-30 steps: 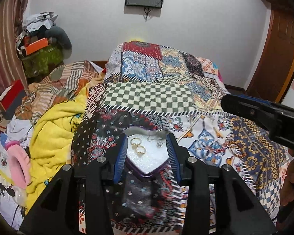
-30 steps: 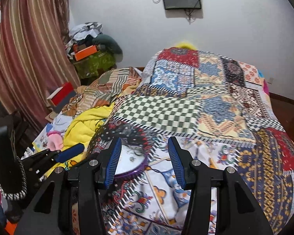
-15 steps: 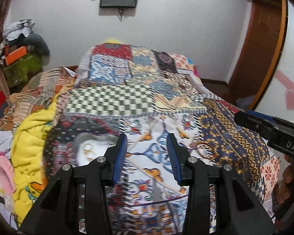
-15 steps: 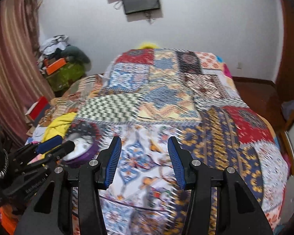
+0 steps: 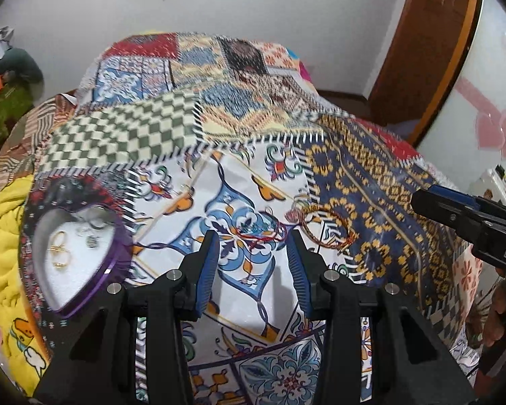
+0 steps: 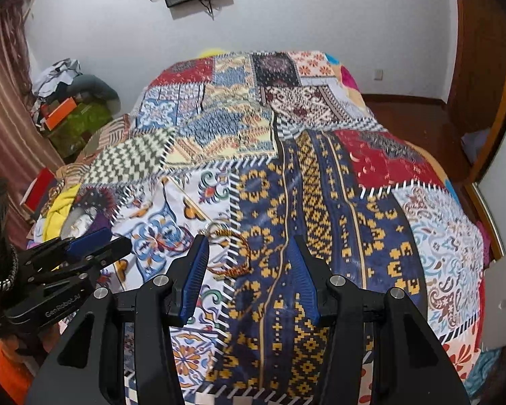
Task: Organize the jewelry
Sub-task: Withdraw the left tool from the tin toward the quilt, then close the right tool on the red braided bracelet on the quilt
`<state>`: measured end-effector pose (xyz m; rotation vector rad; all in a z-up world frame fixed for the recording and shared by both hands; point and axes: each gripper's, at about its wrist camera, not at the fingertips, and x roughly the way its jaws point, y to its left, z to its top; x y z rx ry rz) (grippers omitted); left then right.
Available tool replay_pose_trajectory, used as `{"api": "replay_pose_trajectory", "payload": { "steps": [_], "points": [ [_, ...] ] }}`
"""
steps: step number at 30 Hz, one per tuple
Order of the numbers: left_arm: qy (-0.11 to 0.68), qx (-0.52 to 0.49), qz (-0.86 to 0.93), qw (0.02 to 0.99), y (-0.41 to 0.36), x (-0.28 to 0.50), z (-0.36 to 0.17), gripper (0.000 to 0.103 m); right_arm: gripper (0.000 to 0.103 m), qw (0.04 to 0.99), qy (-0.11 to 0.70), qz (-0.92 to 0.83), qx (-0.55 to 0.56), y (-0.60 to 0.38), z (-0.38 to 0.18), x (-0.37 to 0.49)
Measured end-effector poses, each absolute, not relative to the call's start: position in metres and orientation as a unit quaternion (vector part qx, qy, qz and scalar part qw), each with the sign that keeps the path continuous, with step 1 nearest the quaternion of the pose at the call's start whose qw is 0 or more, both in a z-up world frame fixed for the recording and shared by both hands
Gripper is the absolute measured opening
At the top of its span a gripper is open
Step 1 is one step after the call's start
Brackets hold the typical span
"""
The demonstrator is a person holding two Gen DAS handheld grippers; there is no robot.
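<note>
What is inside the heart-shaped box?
The heart-shaped box lies open on the quilt. On its white lining are gold rings and a few small silvery pieces, too blurred to identify. Anything beneath the lining is hidden.

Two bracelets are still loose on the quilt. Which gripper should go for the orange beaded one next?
Probably right. The right gripper is open with the orange beaded bracelet just ahead of its left finger. The left gripper, also open, is lined up with the red thread bracelet instead, nearer the heart-shaped box.
</note>
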<state>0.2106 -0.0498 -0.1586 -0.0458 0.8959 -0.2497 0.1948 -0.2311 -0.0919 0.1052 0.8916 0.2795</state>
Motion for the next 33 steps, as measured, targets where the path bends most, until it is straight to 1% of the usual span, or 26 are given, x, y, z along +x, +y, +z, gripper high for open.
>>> {"api": "replay_pose_trajectory", "payload": {
  "steps": [3,5,11,18,25,26,27,28,33],
  "points": [
    [0.445,-0.017,-0.121,0.887,-0.054,0.219,-0.170,0.040,0.045,0.886,0.440,0.139,0.047,-0.230,-0.100,0.196],
    [0.449,-0.017,-0.120,0.885,-0.054,0.226,-0.176,0.035,0.045,0.881,0.448,0.144,0.043,-0.229,-0.106,0.198],
    [0.470,-0.020,-0.111,0.875,-0.053,0.248,-0.195,0.029,0.045,0.868,0.470,0.158,0.034,-0.222,-0.121,0.206],
    [0.474,-0.008,-0.129,0.871,-0.061,0.256,-0.204,0.029,0.045,0.855,0.489,0.170,0.033,-0.210,-0.134,0.219],
    [0.481,-0.029,-0.157,0.862,-0.062,0.266,-0.209,0.029,0.047,0.848,0.495,0.190,0.014,-0.192,-0.138,0.228],
    [0.479,-0.028,-0.154,0.864,-0.062,0.266,-0.209,0.021,0.047,0.846,0.495,0.195,0.013,-0.190,-0.138,0.228],
    [0.478,-0.027,-0.146,0.866,-0.061,0.266,-0.209,0.007,0.047,0.845,0.496,0.198,0.012,-0.188,-0.138,0.229],
    [0.478,-0.029,-0.140,0.867,-0.060,0.266,-0.210,0.005,0.047,0.844,0.497,0.200,0.010,-0.187,-0.139,0.229],
    [0.473,-0.058,-0.134,0.869,-0.045,0.263,-0.208,0.005,0.047,0.833,0.516,0.199,0.015,-0.185,-0.154,0.236]
  ]
}}
